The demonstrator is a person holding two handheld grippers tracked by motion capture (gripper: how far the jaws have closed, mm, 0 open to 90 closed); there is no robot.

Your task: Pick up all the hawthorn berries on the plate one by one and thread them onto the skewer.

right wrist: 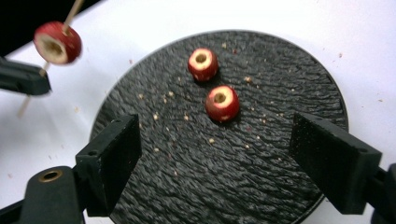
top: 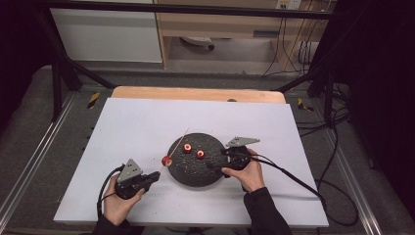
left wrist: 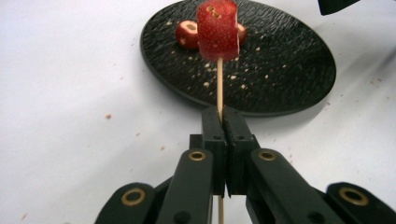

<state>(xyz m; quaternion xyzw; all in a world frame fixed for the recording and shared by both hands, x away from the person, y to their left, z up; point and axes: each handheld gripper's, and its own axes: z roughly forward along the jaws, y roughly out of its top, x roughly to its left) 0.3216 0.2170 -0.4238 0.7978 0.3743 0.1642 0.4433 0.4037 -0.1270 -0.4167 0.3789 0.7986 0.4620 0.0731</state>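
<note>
high view: you have three red fruit pieces in all, each cored through the middle. two lie close together on the black plate (top: 195, 171) near its middle, the left fruit piece (top: 187, 148) and the right fruit piece (top: 200, 154), apart from each other. the third, the skewered fruit piece (top: 167, 160), sits on one wooden skewer (top: 177, 146) just off the plate's left edge, held above the white counter (top: 137, 127).

your left hand-held gripper (top: 150, 177) is clamped narrow on the skewer's lower part; in the left gripper view the jaws meet tight on the stick (left wrist: 219, 88) and the fruit piece (left wrist: 218, 30) rides near the top of the picture, its top edge cut off. the skewer's tip beyond the fruit is thin and hard to follow in the high view.

your right hand-held gripper (top: 215, 166) rests over the plate's right side with jaws wide and nothing between the pads; in the right gripper view they stand apart above the plate (right wrist: 261, 182), with both loose pieces ahead of them. the right hand covers much of that gripper in the high view.

pale crumbs are scattered on the plate and counter. one cable trails from each gripper. nothing lies between the open jaws and the two loose pieces.
</note>
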